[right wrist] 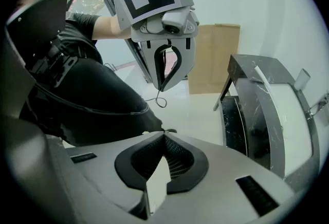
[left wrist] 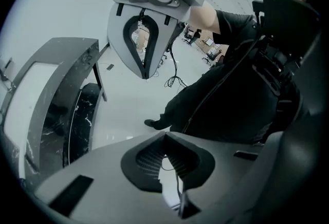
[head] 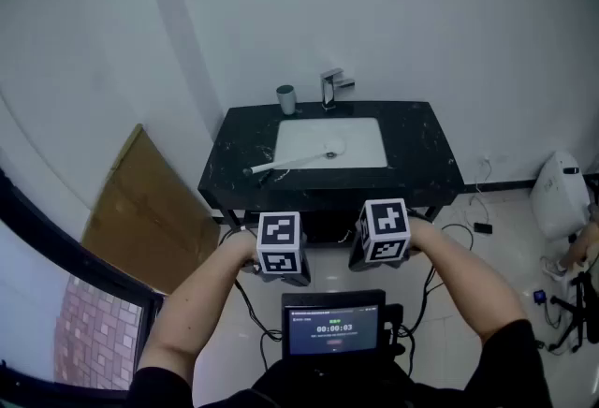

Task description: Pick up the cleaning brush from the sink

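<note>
The cleaning brush (head: 292,160) has a long white handle and lies slanted from the white sink basin (head: 360,149) across the black counter toward its front left; in the right gripper view the brush (right wrist: 262,77) shows as a white bar on the counter. Both grippers hang over the floor in front of the vanity, well short of the brush. My left gripper (head: 281,252) (left wrist: 165,135) is shut with nothing in it. My right gripper (head: 384,238) (right wrist: 164,135) is likewise shut and empty. Each gripper faces the other side by side.
A black marble vanity (head: 426,153) stands against the white wall, with a chrome faucet (head: 330,88) and a grey cup (head: 286,99) at its back. Cardboard (head: 140,210) leans at the left. A white appliance (head: 559,196) and cables lie on the floor to the right. A small screen (head: 334,327) sits below the grippers.
</note>
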`<state>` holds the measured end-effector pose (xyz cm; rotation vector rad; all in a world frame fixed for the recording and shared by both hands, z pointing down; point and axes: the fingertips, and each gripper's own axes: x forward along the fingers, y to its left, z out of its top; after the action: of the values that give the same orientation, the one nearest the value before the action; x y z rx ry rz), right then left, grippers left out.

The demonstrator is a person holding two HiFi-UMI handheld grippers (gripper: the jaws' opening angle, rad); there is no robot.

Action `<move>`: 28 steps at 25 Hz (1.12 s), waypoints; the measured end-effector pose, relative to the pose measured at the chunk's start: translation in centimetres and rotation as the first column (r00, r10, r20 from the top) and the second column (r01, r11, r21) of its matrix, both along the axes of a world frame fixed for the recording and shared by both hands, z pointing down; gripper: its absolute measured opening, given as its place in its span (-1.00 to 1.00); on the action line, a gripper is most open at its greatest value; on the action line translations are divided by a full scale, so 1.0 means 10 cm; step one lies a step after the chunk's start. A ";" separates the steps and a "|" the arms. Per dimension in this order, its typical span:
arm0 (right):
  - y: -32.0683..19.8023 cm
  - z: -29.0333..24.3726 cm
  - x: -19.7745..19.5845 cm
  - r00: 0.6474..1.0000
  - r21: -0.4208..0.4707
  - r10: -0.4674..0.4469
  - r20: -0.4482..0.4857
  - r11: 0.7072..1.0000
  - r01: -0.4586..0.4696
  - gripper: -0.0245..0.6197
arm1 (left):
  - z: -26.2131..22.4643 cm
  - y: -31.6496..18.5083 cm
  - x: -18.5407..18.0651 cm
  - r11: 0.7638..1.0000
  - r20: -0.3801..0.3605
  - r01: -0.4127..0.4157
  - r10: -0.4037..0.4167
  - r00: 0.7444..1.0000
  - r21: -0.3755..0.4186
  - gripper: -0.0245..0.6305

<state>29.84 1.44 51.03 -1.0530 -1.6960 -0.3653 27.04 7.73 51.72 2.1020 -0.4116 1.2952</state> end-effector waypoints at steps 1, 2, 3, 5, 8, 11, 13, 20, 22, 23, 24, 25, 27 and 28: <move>0.01 -0.03 -0.09 1.000 0.002 0.003 0.007 1.000 -0.003 -0.92 | -0.03 0.03 -0.12 1.000 0.015 0.005 -0.005 1.000 0.003 -0.89; 0.03 -0.06 -0.19 1.000 0.003 0.007 0.016 1.000 -0.007 -0.92 | -0.07 0.07 -0.24 1.000 0.028 0.010 -0.010 1.000 0.006 -0.89; 0.04 -0.09 -0.30 1.000 0.004 0.012 0.025 1.000 -0.012 -0.92 | -0.11 0.10 -0.35 1.000 0.035 0.015 -0.015 0.999 0.012 -0.89; 0.07 -0.17 -0.55 0.999 -0.001 0.029 0.043 1.000 -0.029 -0.92 | -0.20 0.13 -0.60 0.999 0.034 0.033 -0.034 0.999 0.031 -0.89; 0.15 -0.30 -1.03 0.995 -0.015 0.077 0.066 0.997 -0.076 -0.92 | -0.35 0.18 -1.06 0.995 0.052 0.076 -0.079 0.996 0.062 -0.89; 0.22 -0.42 -1.49 0.986 -0.032 0.127 0.109 0.992 -0.125 -0.92 | -0.49 0.22 -1.47 0.990 0.068 0.101 -0.108 0.992 0.102 -0.89; 0.22 -0.54 -1.82 0.976 -0.047 0.160 0.148 0.987 -0.155 -0.92 | -0.62 0.17 -1.73 0.983 0.039 0.120 -0.126 0.991 0.137 -0.89; -0.56 -0.79 -3.20 0.932 -0.032 0.246 0.267 0.969 -0.246 -0.92 | -0.88 -0.72 -3.06 0.935 0.001 0.237 -0.246 0.969 0.262 -0.89; -0.85 -0.90 -3.65 0.900 -0.053 0.283 0.331 0.958 -0.282 -0.92 | -0.94 -0.97 -3.42 0.925 -0.016 0.264 -0.270 0.963 0.271 -0.89; -0.99 -0.95 -3.88 0.879 -0.067 0.304 0.367 0.951 -0.301 -0.92 | -0.95 -1.07 -3.60 0.925 -0.020 0.273 -0.277 0.961 0.264 -0.89; -1.11 -1.00 -4.10 0.857 -0.088 0.328 0.397 0.943 -0.320 -0.92 | -0.95 -1.16 -3.78 0.927 -0.020 0.275 -0.279 0.960 0.255 -0.89; -1.23 -1.06 -4.32 0.837 -0.110 0.353 0.418 0.934 -0.339 -0.92 | -0.98 -1.25 -3.97 0.927 -0.018 0.276 -0.280 0.960 0.255 -0.89; -1.49 -1.22 -4.71 0.799 -0.135 0.396 0.453 0.916 -0.377 -0.92 | -1.11 -1.51 -4.36 0.912 -0.028 0.292 -0.297 0.954 0.289 -0.89; -1.63 -1.30 -4.88 0.778 -0.145 0.421 0.466 0.904 -0.402 -0.92 | -1.19 -1.66 -4.54 0.897 -0.043 0.309 -0.311 0.949 0.316 -0.89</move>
<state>-18.96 -14.84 38.01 -0.6025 -2.3398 -0.3291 -18.35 -8.88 39.78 2.1741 -0.9768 1.1045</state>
